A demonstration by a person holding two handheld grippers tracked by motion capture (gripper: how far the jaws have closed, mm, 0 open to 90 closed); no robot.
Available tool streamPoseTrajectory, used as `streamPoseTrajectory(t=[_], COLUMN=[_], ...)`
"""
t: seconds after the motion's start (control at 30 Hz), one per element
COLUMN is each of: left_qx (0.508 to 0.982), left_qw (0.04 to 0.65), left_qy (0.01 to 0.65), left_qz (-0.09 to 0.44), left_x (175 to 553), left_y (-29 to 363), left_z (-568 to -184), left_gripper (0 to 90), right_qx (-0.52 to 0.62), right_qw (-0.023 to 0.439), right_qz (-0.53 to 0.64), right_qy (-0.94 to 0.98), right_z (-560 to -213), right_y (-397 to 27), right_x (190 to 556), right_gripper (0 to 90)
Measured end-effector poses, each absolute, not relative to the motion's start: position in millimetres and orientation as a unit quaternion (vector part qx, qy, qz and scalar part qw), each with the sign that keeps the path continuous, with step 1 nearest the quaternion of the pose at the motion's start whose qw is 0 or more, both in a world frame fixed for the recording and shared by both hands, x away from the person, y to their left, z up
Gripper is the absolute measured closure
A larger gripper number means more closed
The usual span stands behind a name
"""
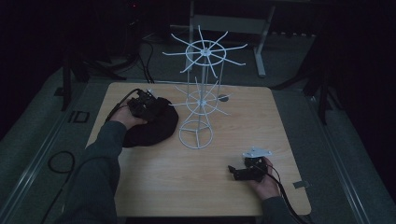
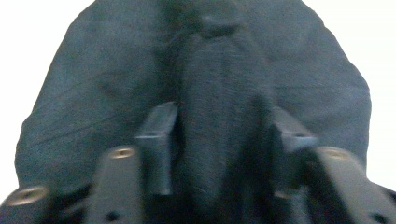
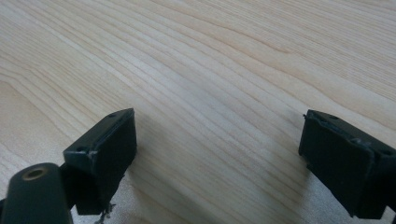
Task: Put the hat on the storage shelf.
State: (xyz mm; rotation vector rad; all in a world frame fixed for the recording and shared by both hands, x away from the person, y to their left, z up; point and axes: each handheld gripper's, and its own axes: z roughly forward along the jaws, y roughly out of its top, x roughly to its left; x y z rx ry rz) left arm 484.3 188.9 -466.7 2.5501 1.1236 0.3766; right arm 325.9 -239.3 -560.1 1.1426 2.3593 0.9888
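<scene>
A dark cloth item (image 1: 154, 126) — a soft cap or hat, by its rounded outline — lies crumpled on the wooden table (image 1: 233, 177), just beside the base of the white wire rack (image 1: 201, 93). The left gripper (image 1: 148, 108) is set down onto it from above. In the left gripper view a raised fold of the fabric (image 2: 219, 140) is seen standing between the two jaws, which are closed against it from either side; the fold is pinched, not merely straddled.

The cloth is judged light, limp and non-fragile: it will sag and drape once lifted, and a thin pinch could slip. A thick ridge or seam directly ahead of the jaws — such as the one now caught — is the better place to be gripped than a single flat layer.

The right gripper (image 1: 237, 171) is held low over bare wood well apart from the cloth, its jaws spread wide with nothing between them.
</scene>
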Motion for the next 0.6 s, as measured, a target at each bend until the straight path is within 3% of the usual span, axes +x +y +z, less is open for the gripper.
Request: streamPoseTrajectory(t=[0.03,0.1,0.6], left_qx=[0.897,0.896,0.877], left_qw=[0.143,0.143,0.203], left_qy=[0.396,0.397,0.407], left_qz=[0.137,0.138,0.154], left_x=[484.4,484.3,473.1], left_y=[189.0,189.5,203.2], left_z=[-469.0,-468.8,-442.9], left_gripper=[73.9,81.6,84.4], right_qx=[0.402,0.402,0.402], right_qw=[0.169,0.169,0.169], right_qz=[0.348,0.348,0.348], right_qy=[0.83,0.83,0.83], right_z=[-560.1,-560.1,-560.1], right_y=[-239.3,-239.2,-239.3], right_x=[325.8,325.8,325.9], right_gripper=[11.0,11.0,11.0])
